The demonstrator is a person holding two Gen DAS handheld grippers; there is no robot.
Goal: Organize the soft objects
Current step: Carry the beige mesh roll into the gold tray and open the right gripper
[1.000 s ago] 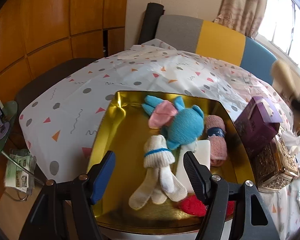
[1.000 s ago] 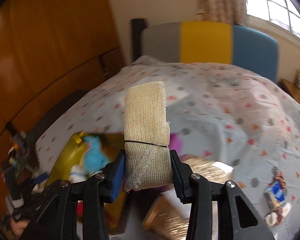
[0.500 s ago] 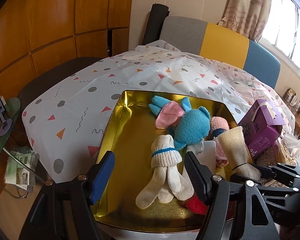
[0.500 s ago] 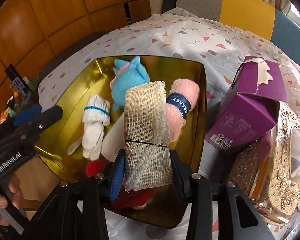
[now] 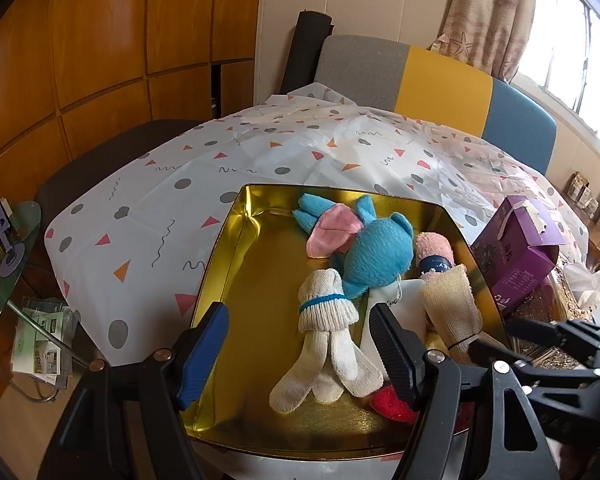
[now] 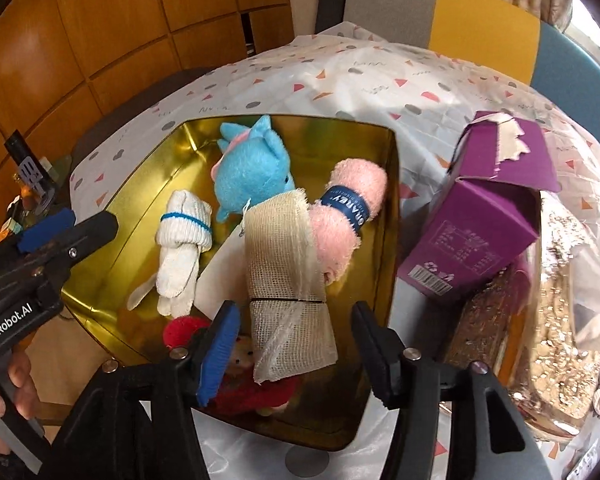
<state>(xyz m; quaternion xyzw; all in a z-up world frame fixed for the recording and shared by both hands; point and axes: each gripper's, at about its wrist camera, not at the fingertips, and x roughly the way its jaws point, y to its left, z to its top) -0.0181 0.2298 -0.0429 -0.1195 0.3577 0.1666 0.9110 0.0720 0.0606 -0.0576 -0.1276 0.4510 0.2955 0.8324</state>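
Observation:
A gold tray [image 5: 236, 264] [image 6: 132, 216] holds a blue plush [image 5: 380, 256], rolled white socks [image 5: 328, 332], a pink towel roll [image 6: 348, 208] and a red plush [image 6: 184, 328]. A beige gauze roll [image 6: 288, 280] [image 5: 452, 304] lies on the tray's right side, leaning on the pink roll. My right gripper [image 6: 296, 316] straddles its near end; the jaws are opening, with a gap at each pad. My left gripper [image 5: 298, 314] hangs open over the tray's near edge, holding nothing.
A purple carton [image 6: 480, 236] and a glittery gold box [image 6: 540, 320] stand right of the tray on the patterned tablecloth [image 5: 160, 208]. A grey, yellow and blue chair [image 5: 440, 80] is behind. A glass side table [image 5: 4, 264] is at the left. A hand [image 6: 16, 372] holds the left gripper.
The right gripper came down over the tray with the beige roll. Its jaws then widened and let go of the roll. The left gripper kept still.

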